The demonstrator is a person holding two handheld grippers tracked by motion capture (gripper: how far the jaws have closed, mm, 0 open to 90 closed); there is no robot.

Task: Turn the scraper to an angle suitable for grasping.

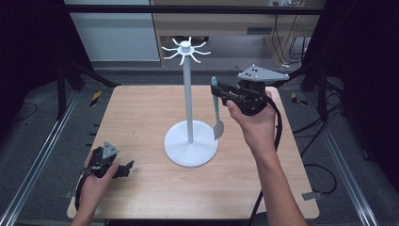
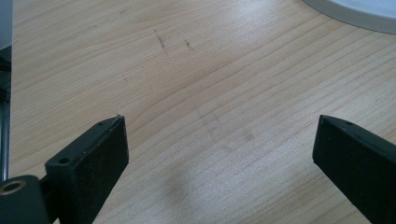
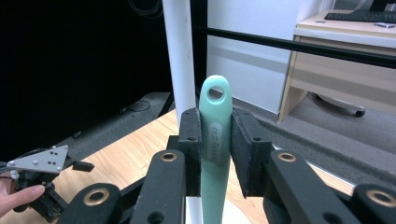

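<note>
Dim room, black frame rails, desk and cables behind; pale wood tabletop (image 1: 141, 117), dry, lightly scuffed. White stand (image 1: 188, 108) at centre, hooks on top. Spatula (image 1: 217, 106) hanging blade-down just right of the pole, pinched near the handle's holed end by right tool (image 1: 221, 94), jaws closed on it. Judged light, stiff in the handle, smooth, likely slippery; best held below the hole. Left tool (image 1: 123, 169) low over bare wood, jaws wide apart, empty.

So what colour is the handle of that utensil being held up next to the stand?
Pale mint green. The utensil handle shows best in the right gripper view, clamped in the right hand-held gripper.
</note>
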